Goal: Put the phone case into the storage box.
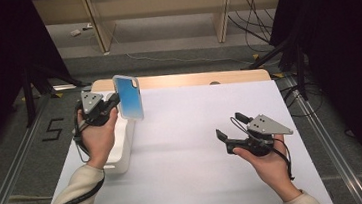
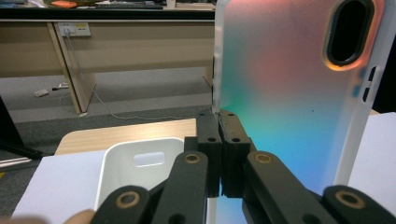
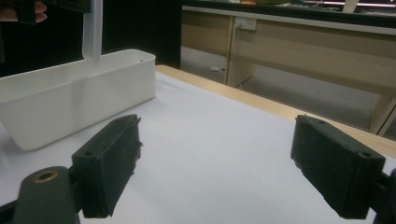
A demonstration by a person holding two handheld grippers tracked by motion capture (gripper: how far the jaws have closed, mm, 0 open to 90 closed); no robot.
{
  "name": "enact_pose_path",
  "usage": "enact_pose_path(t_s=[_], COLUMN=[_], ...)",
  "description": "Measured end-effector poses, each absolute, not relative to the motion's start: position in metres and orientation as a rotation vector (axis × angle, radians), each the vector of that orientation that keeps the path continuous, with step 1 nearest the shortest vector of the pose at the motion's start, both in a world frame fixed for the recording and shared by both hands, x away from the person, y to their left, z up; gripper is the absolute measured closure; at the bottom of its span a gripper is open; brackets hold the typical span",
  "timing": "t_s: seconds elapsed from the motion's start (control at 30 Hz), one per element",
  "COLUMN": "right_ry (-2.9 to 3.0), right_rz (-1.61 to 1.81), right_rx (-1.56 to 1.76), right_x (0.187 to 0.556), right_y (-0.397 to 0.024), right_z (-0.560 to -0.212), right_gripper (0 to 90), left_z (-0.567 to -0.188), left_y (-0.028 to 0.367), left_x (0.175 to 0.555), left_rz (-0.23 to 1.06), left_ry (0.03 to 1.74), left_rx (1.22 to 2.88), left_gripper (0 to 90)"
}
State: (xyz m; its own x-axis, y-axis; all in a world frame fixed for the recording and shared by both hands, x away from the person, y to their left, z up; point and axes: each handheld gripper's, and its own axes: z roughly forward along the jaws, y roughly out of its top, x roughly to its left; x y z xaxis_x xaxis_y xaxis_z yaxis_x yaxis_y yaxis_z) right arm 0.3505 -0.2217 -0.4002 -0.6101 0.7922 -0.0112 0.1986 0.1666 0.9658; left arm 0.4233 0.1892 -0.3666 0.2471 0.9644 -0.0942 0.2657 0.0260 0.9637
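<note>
Phone case, blue in the high view, is held upright above the white bin by the left gripper. Left gripper view: fingers pinched on the case's edge. Right gripper view: fingers spread wide over the white table, empty.

1. You get even overhead light on the white table; the room's sides fall black.
2. Your phone case glows pink to teal, glare-free.
3. Close jaws blur softly; shadows stay faint and short.
</note>
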Motion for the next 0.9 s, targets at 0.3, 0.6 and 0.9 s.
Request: enact_pose_path(t_s=[0.3, 0.6, 0.9], right_ry=[1.919, 1.930, 1.923], right_rz=[1.450, 1.454, 1.448], right_rx=[0.939, 0.933, 0.950], right_x=[0.347, 0.346, 0.343], right_y=[-0.223, -0.225, -0.230], right_z=[-0.402, -0.403, -0.404], right_gripper=[16.8, 16.7, 16.7], left_z=[-0.366, -0.364, -0.363], left_y=[0.196, 0.203, 0.209], left_x=[0.425, 0.426, 0.427], left_rz=[0.852, 0.866, 0.876], left_ry=[1.239, 1.259, 1.268], left_rx=[1.446, 1.427, 1.415], left_gripper=[88.3, 88.3, 88.3])
